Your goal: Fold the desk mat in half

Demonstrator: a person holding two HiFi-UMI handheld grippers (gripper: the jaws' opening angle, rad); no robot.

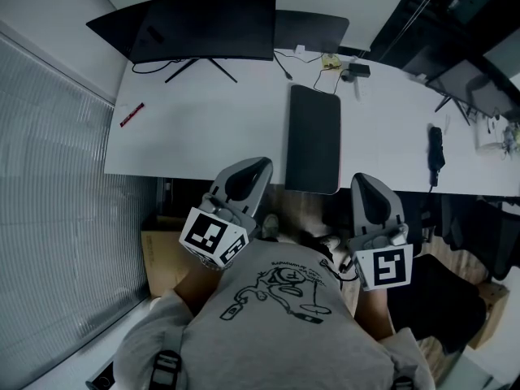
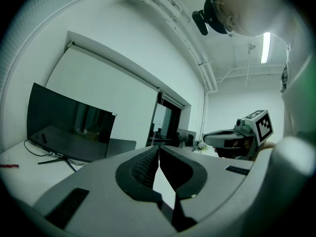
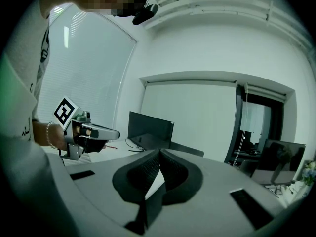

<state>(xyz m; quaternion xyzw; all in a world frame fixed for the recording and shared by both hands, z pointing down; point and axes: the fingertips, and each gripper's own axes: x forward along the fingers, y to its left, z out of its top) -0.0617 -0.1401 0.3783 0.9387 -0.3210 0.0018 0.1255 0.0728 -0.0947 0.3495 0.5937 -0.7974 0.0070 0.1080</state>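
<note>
Right now both of your grippers sit tucked in close to your body. The left gripper [image 1: 248, 174] and right gripper [image 1: 367, 190] each have their jaws pressed together with nothing between them, so you're empty-handed on both sides. The desk mat [image 1: 314, 136] is just ahead, in the gap between the two grippers and a bit closer to the right one. It's a dark narrow strip lying flat on the white surface [image 1: 203, 128], running straight away from you. Its near short end comes up to the surface's front edge and maybe pokes slightly past it, with a reddish rim showing there. I'd guess it's thin, light and floppy, probably with a grippy underside, so it'll drag rather than slide and sag if you lift only one point. Since it lies flat, getting a jaw under it mid-sheet looks awkward. I'd open up and pinch the two near corners, where the edge gives you a way in. Farther out, beyond the left gripper, are a red pen [image 1: 132, 114] and the monitor [image 1: 203, 27], both well clear of the mat.
</note>
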